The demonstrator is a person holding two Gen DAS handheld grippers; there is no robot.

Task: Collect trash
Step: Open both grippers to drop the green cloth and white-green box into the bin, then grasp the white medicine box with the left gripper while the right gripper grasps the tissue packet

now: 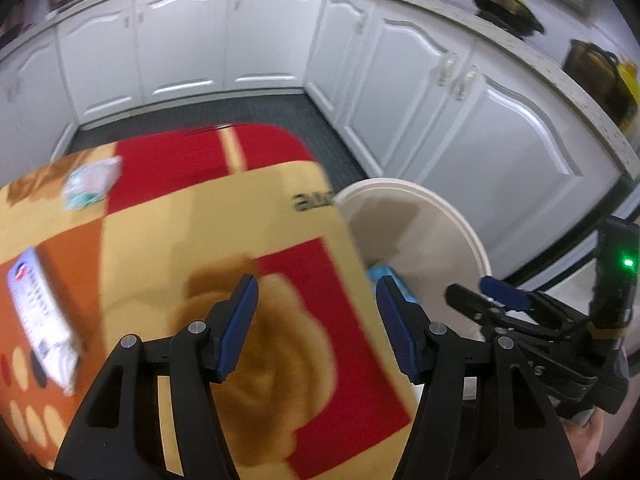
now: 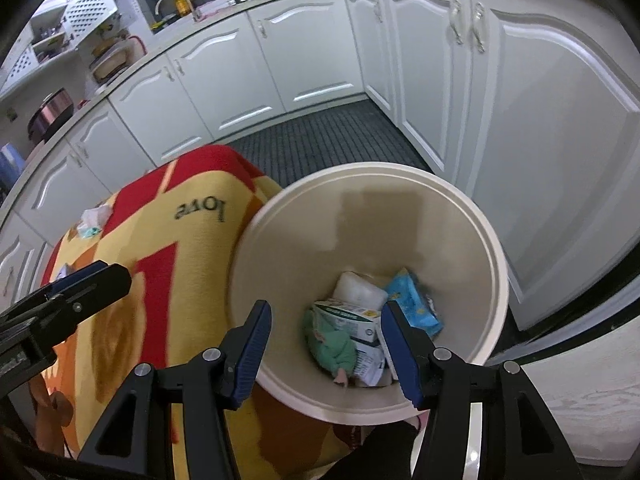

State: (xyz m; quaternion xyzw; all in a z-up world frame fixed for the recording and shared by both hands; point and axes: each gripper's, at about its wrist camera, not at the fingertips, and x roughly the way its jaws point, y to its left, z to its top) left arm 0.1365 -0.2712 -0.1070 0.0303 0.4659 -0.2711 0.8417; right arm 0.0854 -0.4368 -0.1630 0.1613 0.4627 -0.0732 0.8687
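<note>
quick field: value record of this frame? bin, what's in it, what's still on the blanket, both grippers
bin: cream round bin on the floor beside the blanket-covered surface
bin contents: blue packet, white wad, small carton, green crumpled piece
left on blanket: crumpled wrapper, white printed packet
left gripper: open, empty, over blanket
right gripper: open, empty, over bin

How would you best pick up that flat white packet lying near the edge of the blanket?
Take the white packet across its narrow width, coming down from above. It lies flat and long on the blanket, so its two long edges are the sides a tool could close on.
</note>
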